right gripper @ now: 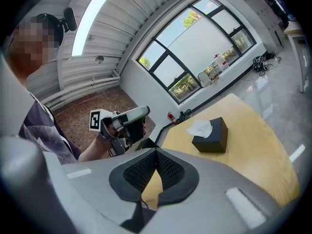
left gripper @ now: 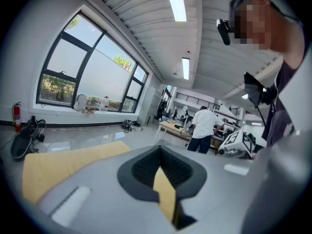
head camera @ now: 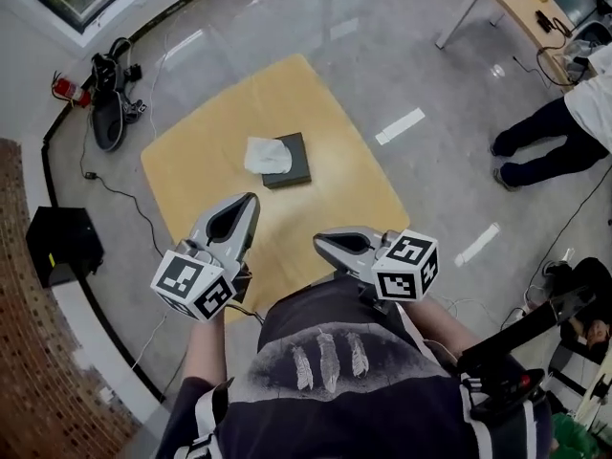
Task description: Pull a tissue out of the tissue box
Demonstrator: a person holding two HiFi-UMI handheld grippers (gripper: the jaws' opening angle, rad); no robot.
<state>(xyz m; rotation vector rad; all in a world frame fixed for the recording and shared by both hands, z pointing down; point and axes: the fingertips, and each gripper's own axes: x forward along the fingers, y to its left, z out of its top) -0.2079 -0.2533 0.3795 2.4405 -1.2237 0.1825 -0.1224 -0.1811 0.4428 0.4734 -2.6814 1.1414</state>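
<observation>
A dark tissue box stands near the middle of the yellow wooden table, with a white tissue sticking out of its top. Both grippers hover over the table's near edge, well short of the box. My left gripper points toward the box with its jaws shut and nothing in them. To its right, my right gripper is shut and empty too. The right gripper view shows the box with its tissue ahead to the right, and the left gripper off to the left. The left gripper view shows only the tabletop beyond the shut jaws.
A person stands on the floor at the far right beside a wooden bench. A black case sits on the floor to the left, bags and a fire extinguisher by the window. Cables trail across the floor.
</observation>
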